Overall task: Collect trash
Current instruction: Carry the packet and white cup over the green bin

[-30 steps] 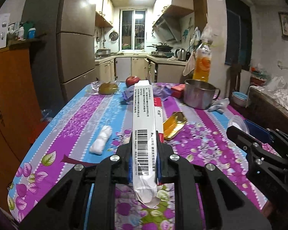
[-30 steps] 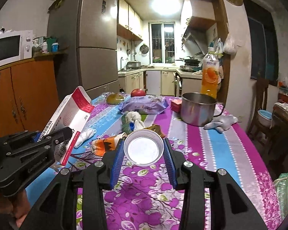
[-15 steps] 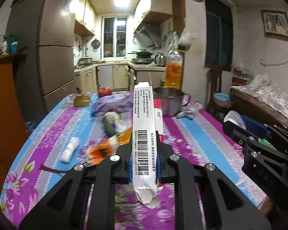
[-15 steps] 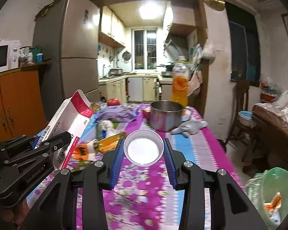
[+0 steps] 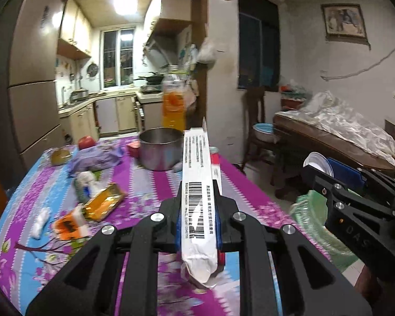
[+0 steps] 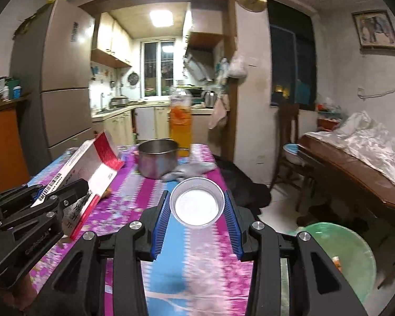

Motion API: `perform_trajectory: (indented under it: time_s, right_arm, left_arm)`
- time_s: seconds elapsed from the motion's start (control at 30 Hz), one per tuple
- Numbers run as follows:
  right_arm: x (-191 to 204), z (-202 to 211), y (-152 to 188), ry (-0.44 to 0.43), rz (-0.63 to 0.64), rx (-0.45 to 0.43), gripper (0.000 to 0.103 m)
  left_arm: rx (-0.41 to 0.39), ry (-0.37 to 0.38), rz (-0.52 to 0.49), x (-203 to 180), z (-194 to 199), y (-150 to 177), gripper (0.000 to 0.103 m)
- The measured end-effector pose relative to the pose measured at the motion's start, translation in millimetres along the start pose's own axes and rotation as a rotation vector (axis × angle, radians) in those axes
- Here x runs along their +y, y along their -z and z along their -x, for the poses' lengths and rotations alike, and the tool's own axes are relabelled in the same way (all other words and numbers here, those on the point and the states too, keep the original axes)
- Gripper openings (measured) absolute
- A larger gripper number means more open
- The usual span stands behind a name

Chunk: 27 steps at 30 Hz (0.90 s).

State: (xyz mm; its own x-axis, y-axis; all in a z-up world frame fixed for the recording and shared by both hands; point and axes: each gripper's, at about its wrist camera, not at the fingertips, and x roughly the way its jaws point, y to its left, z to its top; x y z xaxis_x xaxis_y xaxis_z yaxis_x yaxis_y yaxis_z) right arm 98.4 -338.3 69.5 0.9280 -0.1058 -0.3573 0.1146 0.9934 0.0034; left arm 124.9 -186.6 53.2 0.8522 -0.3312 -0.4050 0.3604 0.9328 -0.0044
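My left gripper point(image 5: 197, 210) is shut on a long white and red carton point(image 5: 198, 184) with a barcode, held above the purple flowered table point(image 5: 150, 184). It also shows in the right wrist view point(image 6: 89, 173). My right gripper point(image 6: 197, 208) is shut on a small clear plastic cup point(image 6: 197, 201), seen side-on in the left wrist view point(image 5: 317, 162). A green bag-lined trash bin point(image 6: 350, 258) stands on the floor right of the table. An orange wrapper point(image 5: 68, 225), a gold packet point(image 5: 104, 205) and a white wad point(image 5: 39, 221) lie on the table.
A steel pot point(image 5: 160, 150), an orange drink bottle point(image 5: 173, 105), a purple bag point(image 5: 94, 158) and an apple point(image 5: 86, 141) sit at the table's far end. A wooden chair point(image 5: 258, 121) and a covered wooden bench point(image 5: 337, 137) stand to the right.
Both grippers have swung to the right with their loads. The trash bin and the bench have come further into view, and the table has shifted left.
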Motion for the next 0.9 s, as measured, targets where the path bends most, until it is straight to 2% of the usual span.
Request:
perform_trajectory:
  time_s: [0.4,0.6,0.73,0.9]
  right_arm:
    - [-143.4,7.6,8.0,0.185,-0.065,0.06,0.041]
    - [-196.4,3.6,22.2,0.247,-0.088,0.12,0.041]
    - [-229.7,-9.4,34.6,0.265,-0.107,0.196,0.041]
    - [-274.9,-43.7,52.9,0.24,-0.164,0.359,0.041]
  left_arm:
    - [0.04,0.167,-0.084,-112.0,-33.7,-7.6,0.016]
    - [0.083,0.255,-0.115,-161.6,-57.3,-9.3,0.016]
    - [0.122,0.313,-0.133,-189.1,-72.6,-8.1,0.015]
    - [0.21,0.363,-0.163,-218.5,-101.2,-3.7,0.015]
